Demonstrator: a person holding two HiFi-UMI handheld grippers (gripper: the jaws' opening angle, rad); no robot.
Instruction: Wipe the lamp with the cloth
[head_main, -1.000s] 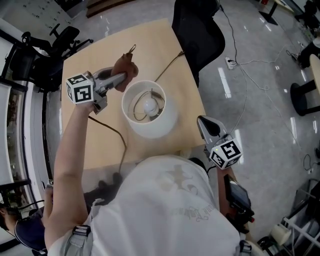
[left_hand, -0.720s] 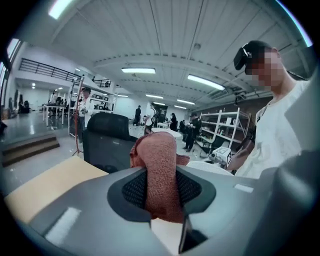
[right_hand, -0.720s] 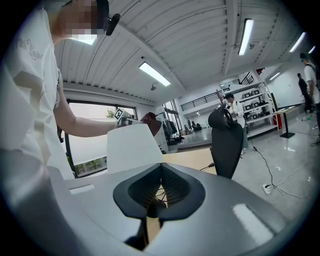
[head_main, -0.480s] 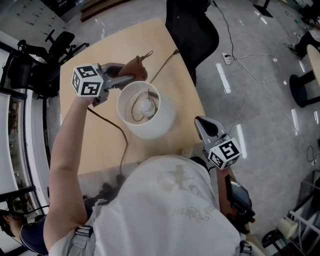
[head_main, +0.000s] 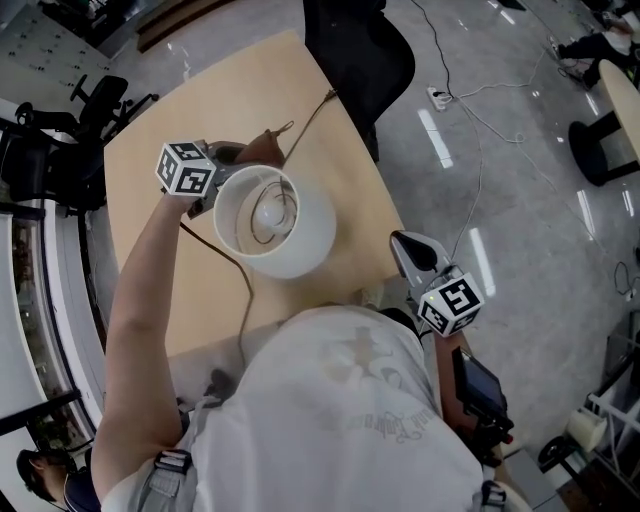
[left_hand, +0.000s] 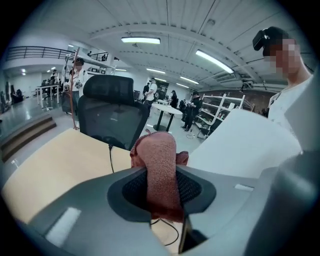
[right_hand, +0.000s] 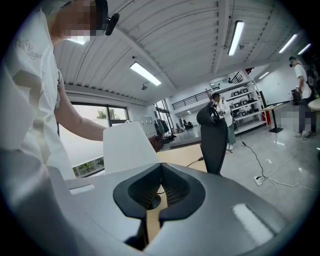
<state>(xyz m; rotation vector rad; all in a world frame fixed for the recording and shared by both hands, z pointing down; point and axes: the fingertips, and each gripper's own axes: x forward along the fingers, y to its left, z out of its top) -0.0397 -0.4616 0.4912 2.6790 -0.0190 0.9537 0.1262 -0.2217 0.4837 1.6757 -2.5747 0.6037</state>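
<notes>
Reddish cloth (left_hand: 159, 170) clamped in left gripper (head_main: 236, 157), by the lamp's (head_main: 300, 245) far rim — right gripper (head_main: 413, 252) closed, empty, at table (head_main: 200, 100) edge.

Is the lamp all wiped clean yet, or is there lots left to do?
Done: the left claw pinches the cloth tight. In hand: the cloth sits right beside the white lampshade's top rim; I cannot tell if it touches. Left: the wiping itself, since nothing shows any part wiped. The right claw is shut and empty.
</notes>
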